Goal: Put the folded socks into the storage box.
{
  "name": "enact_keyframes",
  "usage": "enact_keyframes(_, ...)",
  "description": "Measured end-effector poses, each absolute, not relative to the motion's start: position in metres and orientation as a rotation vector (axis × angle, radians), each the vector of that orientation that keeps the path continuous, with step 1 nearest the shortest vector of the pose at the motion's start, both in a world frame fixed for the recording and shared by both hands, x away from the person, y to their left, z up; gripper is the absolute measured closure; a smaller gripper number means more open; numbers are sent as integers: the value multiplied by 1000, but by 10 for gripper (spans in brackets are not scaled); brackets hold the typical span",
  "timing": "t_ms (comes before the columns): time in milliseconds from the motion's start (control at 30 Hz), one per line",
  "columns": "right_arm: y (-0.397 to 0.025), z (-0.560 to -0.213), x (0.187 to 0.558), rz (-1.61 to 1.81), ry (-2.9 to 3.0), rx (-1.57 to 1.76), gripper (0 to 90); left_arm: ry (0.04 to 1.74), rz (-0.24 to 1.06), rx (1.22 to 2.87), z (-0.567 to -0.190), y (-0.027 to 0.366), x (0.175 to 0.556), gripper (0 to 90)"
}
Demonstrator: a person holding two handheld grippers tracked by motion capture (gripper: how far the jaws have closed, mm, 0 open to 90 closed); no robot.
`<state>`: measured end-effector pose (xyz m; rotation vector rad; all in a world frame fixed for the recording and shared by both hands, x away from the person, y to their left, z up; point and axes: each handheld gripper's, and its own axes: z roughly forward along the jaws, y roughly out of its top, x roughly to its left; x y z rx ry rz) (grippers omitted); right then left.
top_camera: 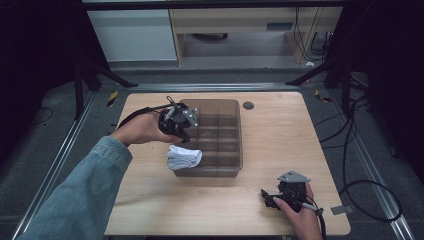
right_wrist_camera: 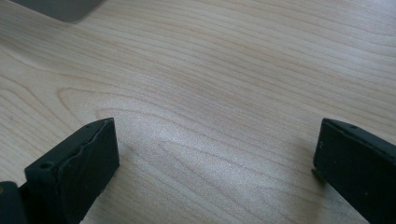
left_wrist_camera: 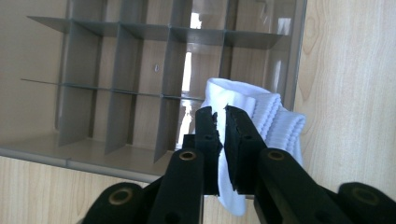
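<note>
Left gripper [left_wrist_camera: 223, 122] pinching a white rolled sock [left_wrist_camera: 261, 116], jaws pressed together on a fold of the fabric, held over the near-left corner of a grey divided organizer bin [top_camera: 235, 131]. Sock bundle [top_camera: 183, 156] draped across the bin's near-left rim, part hanging outside over the wooden table [top_camera: 280, 145], part leaning toward the closest corner compartment. Not yet seated in any cell; whether the cloth touches the table, cannot tell. Other compartments of the bin bare as far as visible, thin dividers upright.

Judged about midway: pickup done, carry to the bin done, drop into a compartment left, then release. Likely needs a nudge inward so the bundle clears the wall before letting go.

Right gripper [top_camera: 272, 199] resting low near the table's near-right edge, well apart from the bin, jaws spread wide over bare wood grain [right_wrist_camera: 210, 93], holding nothing. Round grommet [top_camera: 248, 105] sitting beyond the bin's far-right corner.
</note>
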<state>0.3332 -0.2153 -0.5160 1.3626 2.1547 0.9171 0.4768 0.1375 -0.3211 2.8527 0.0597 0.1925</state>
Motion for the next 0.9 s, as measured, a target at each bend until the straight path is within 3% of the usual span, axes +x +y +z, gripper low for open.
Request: enact_keyframes(900,-215,-516,333,918,2156,1364,3,57,104,2958,-371,132,481,896)
